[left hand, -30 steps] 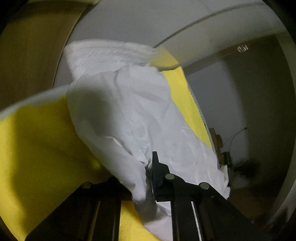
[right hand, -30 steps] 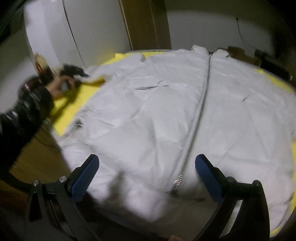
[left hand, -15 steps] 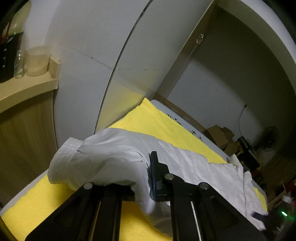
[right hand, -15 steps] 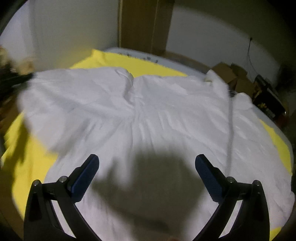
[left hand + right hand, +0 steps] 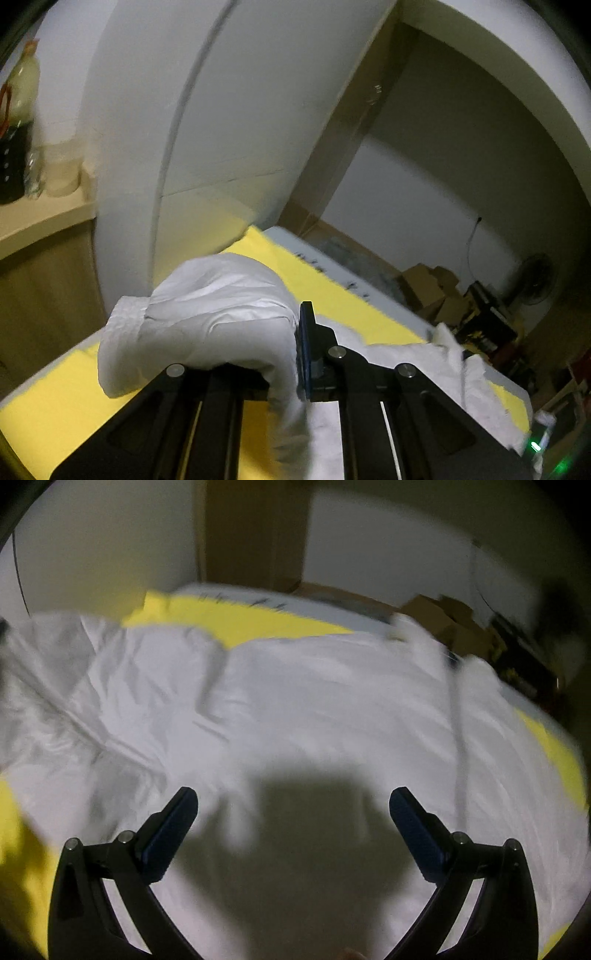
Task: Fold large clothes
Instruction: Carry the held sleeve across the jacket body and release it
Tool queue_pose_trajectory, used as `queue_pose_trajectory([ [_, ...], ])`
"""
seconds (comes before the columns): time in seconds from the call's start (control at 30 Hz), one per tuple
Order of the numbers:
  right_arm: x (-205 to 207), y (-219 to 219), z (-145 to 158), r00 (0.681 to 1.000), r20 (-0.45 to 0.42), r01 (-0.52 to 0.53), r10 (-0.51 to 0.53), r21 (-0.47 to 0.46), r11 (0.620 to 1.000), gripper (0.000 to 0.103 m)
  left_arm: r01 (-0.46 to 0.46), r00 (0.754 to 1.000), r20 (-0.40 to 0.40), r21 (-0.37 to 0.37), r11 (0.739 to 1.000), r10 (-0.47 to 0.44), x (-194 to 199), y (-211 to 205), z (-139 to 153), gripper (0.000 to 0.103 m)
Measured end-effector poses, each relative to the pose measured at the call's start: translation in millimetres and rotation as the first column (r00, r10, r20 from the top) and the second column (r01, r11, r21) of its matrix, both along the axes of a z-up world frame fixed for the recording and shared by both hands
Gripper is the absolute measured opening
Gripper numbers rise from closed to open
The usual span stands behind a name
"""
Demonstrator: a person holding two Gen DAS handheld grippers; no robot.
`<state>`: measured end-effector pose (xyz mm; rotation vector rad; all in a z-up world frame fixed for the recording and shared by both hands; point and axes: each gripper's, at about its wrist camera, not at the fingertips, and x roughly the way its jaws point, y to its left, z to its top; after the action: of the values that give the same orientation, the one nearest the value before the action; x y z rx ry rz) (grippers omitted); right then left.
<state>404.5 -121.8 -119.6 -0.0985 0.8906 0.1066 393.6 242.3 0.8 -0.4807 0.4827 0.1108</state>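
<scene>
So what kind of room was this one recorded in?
Probably a bedroom at home: a white jacket spread over a yellow sheet on a bed, cardboard boxes and a standing fan by the wall.

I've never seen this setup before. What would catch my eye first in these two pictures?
A big white jacket spread over a yellow sheet fills the right view, under the wide-open right gripper. In the left view, the left gripper is shut on a puffy sleeve, raised above the sheet.

Both wrist views look down, sharing the white jacket.
</scene>
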Motion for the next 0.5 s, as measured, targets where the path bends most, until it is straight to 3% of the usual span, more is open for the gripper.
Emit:
queue_pose_trajectory([
  [0.1, -47, -69, 15, 0.997, 0.034, 0.061, -0.064, 0.091, 0.994, 0.103, 0.047, 0.998, 0.036, 0.019, 0.999, -0.048, 2, -53, 20, 0.006],
  [0.27, -123, -177, 24, 0.970, 0.080, 0.211, -0.231, 0.198, 0.957, 0.103, 0.215, 0.975, 0.038, 0.054, 0.975, -0.217, 10, -177, 34, 0.006],
  [0.4, -183, -241, 22, 0.935, 0.104, 0.307, -0.339, 0.237, 0.922, 0.103, 0.394, 0.919, -0.030, 0.092, 0.914, -0.393, 12, -285, 3, 0.012],
  [0.5, -215, -272, 19, 0.919, 0.117, 0.341, -0.376, 0.242, 0.908, 0.103, 0.523, 0.843, -0.199, 0.083, 0.849, -0.500, 11, -358, -62, 0.012],
])
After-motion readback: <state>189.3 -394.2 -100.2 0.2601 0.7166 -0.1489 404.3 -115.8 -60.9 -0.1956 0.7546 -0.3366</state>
